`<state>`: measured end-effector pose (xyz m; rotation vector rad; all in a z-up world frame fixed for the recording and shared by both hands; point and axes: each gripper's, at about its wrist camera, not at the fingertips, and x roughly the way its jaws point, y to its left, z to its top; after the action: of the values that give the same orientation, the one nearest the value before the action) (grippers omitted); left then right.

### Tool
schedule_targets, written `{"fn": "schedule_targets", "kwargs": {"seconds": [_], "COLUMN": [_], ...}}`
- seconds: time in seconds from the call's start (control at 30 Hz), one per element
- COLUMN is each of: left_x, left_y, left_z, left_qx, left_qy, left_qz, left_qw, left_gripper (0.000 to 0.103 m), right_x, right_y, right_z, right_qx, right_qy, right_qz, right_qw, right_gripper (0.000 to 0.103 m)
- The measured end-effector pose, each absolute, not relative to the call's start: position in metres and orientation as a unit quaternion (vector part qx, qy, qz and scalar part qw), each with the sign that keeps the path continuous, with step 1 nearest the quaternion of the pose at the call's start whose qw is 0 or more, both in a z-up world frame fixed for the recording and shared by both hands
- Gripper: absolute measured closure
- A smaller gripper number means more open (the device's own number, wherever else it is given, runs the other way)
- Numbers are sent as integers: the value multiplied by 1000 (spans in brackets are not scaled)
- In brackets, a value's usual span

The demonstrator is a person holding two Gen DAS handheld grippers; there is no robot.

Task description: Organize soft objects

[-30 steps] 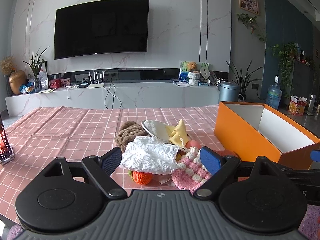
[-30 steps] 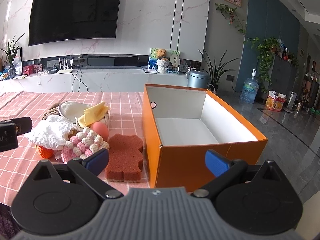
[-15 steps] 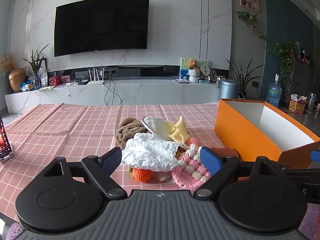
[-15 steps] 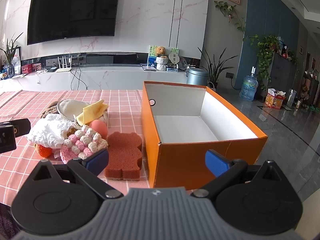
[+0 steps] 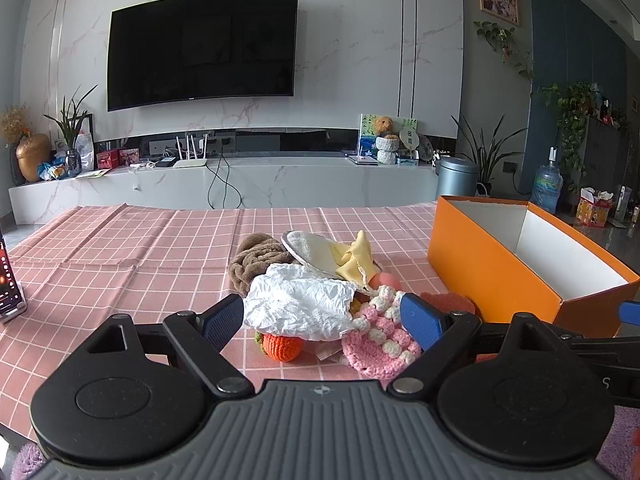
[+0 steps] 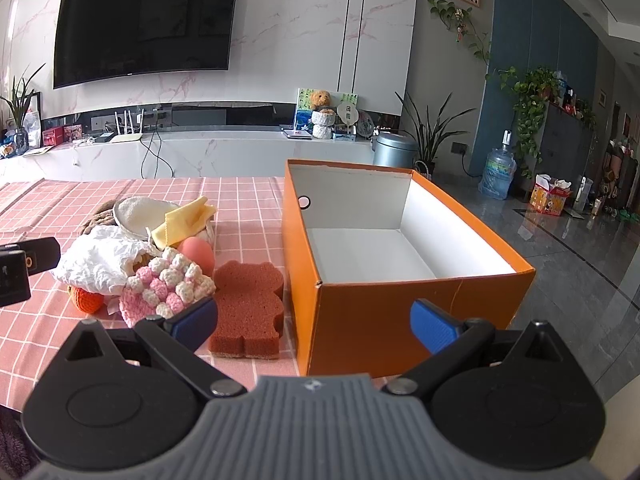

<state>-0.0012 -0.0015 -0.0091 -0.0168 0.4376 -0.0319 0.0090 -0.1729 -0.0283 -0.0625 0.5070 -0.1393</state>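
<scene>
A heap of soft things lies on the pink checked tablecloth [image 5: 120,256]: crumpled white cloth [image 5: 298,306] [image 6: 98,264], pink-and-white crochet piece [image 5: 380,340] [image 6: 166,288], orange crochet ball [image 5: 282,346] [image 6: 88,300], brown knitted item [image 5: 256,260], cream pad [image 5: 312,252] [image 6: 138,214], yellow cloth [image 5: 356,260] [image 6: 182,222], and a pink egg shape [image 6: 198,254]. A brown bear-shaped sponge [image 6: 248,306] lies beside the empty orange box [image 6: 400,280] [image 5: 500,264]. My left gripper [image 5: 322,318] stands open just before the heap. My right gripper [image 6: 314,322] is open in front of the box.
A phone [image 5: 8,284] stands at the table's left edge. Behind the table are a white TV bench [image 5: 224,184], a wall television [image 5: 200,48], plants and a grey bin [image 6: 394,148]. To the right of the box the floor drops away.
Both grippers have edged slightly closer to the table contents and a little lower. Nothing on the table has moved, and both stay open.
</scene>
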Motion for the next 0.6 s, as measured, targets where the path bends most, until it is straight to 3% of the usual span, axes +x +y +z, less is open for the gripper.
{"fn": "schedule_targets", "kwargs": {"seconds": [0.6], "left_x": [-2], "left_y": [-5], "left_z": [-12], "left_qx": [-8], "left_qy": [223], "left_qz": [-19], "left_qw": [975], "left_gripper": [0], "right_x": [9], "right_y": [-174], "right_z": [-29], "right_qx": [-29], "right_qy": [252], "right_qz": [-68], "right_qw": [965], "right_gripper": [2]}}
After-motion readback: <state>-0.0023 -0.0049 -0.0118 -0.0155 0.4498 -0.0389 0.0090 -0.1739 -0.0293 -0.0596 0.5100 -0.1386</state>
